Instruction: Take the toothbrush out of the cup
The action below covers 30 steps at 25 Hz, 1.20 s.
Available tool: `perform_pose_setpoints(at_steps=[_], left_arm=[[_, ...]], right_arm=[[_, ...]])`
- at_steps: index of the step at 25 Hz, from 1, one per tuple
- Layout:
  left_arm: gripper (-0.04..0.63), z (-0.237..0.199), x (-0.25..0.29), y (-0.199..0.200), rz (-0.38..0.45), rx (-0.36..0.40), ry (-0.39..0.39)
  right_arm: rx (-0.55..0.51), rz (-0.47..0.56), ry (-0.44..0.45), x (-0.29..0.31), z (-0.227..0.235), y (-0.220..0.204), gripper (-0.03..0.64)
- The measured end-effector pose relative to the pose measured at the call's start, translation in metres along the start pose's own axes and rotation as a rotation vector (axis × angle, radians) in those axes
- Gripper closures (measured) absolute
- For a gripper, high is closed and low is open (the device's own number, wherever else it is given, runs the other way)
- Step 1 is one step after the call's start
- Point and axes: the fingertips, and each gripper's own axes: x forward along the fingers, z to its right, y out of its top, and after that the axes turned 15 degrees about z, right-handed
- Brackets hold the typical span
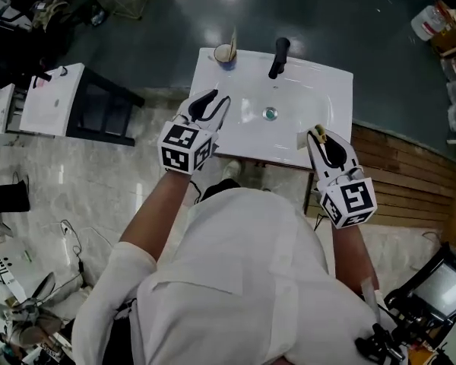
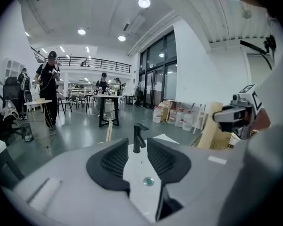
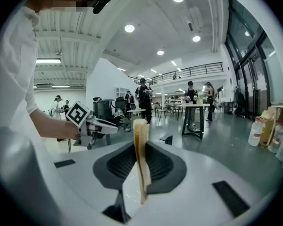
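Toothbrush, slim pale stick (image 1: pixel 233 41), standing in round cup (image 1: pixel 225 54) on white sink's (image 1: pixel 319 90) far-left corner | likely light, stiff; gripping upper shaft | left gripper (image 1: pixel 215 99) jaws gaping, empty | right gripper (image 1: pixel 318 134) jaws clamping similar tan flat stick (image 3: pixel 141 164)

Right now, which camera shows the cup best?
The head view: the cup stands whole at the sink's far left corner. The left gripper view shows only the toothbrush sticking out of it; the right gripper view shows no cup.
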Motion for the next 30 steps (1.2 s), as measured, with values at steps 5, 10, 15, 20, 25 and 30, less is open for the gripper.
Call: perform_pose_setpoints(at_steps=[5, 10, 15, 20, 25, 30], left_arm=[[0.466, -0.041, 0.044, -0.004, -0.019, 0.015, -0.02], [0.445, -0.07, 0.088, -0.01, -0.022, 0.042, -0.032], [0.427, -0.093, 0.125, -0.026, -0.05, 0.085, -0.035], [0.414, -0.105, 0.155, -0.039, -0.065, 0.106, -0.032], [0.413, -0.112, 0.173, -0.049, -0.063, 0.113, -0.023], [0.414, -0.121, 0.181, -0.056, -0.072, 0.118, -0.007]], right_arm=[[0.01, -0.005, -0.115, 0.009, 0.007, 0.004, 0.559], [0.015, -0.025, -0.201, 0.016, 0.007, 0.001, 0.559], [0.029, -0.044, -0.285, 0.019, 0.003, -0.005, 0.558], [0.039, -0.065, -0.359, 0.016, 0.0, -0.01, 0.558], [0.044, -0.082, -0.411, 0.012, -0.003, -0.014, 0.558], [0.049, -0.101, -0.439, 0.011, -0.003, -0.017, 0.558]])
